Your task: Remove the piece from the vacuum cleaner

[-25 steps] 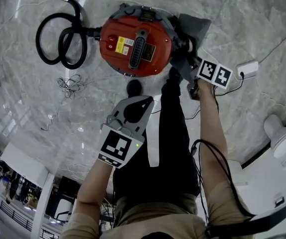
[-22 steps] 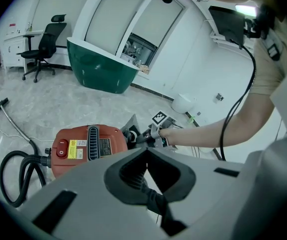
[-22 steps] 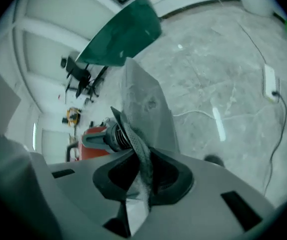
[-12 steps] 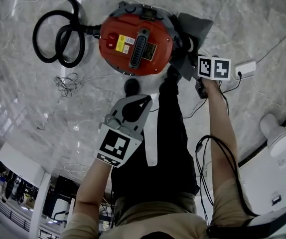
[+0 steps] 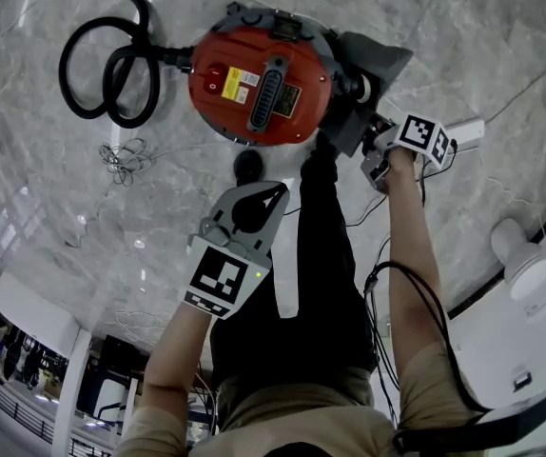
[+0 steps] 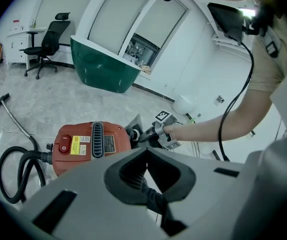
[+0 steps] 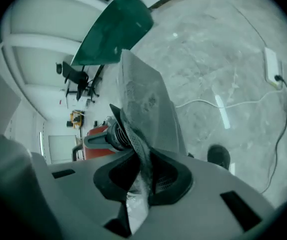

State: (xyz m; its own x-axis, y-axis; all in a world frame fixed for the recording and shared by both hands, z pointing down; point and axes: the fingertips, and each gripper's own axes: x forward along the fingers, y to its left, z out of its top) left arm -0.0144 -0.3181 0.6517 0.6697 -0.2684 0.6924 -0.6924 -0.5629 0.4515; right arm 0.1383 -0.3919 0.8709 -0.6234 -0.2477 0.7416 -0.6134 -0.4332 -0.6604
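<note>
A red vacuum cleaner [image 5: 259,84] stands on the marble floor with its black hose [image 5: 111,65] coiled to the left. A grey fabric dust bag [image 5: 373,65] hangs off its right side on a ribbed neck. My right gripper [image 5: 380,150] pinches the lower edge of this bag; in the right gripper view the bag [image 7: 148,104] runs between the jaws of the right gripper [image 7: 141,171], which are opening slightly while the cloth stays pressed. My left gripper [image 5: 275,193] hovers above the floor near the vacuum [image 6: 91,144]; the left gripper [image 6: 146,154] is shut with nothing in it.
The person's dark trouser leg [image 5: 311,255] and shoe [image 5: 247,165] are below the vacuum. A white power strip [image 5: 468,131] with cables lies right of the bag, a tangle of thin wire [image 5: 126,155] lies left, and a white round appliance [image 5: 525,265] stands at far right.
My right gripper has turned at the wrist and shifted slightly right, still at the bag's edge. The left gripper and the vacuum have hardly moved.
</note>
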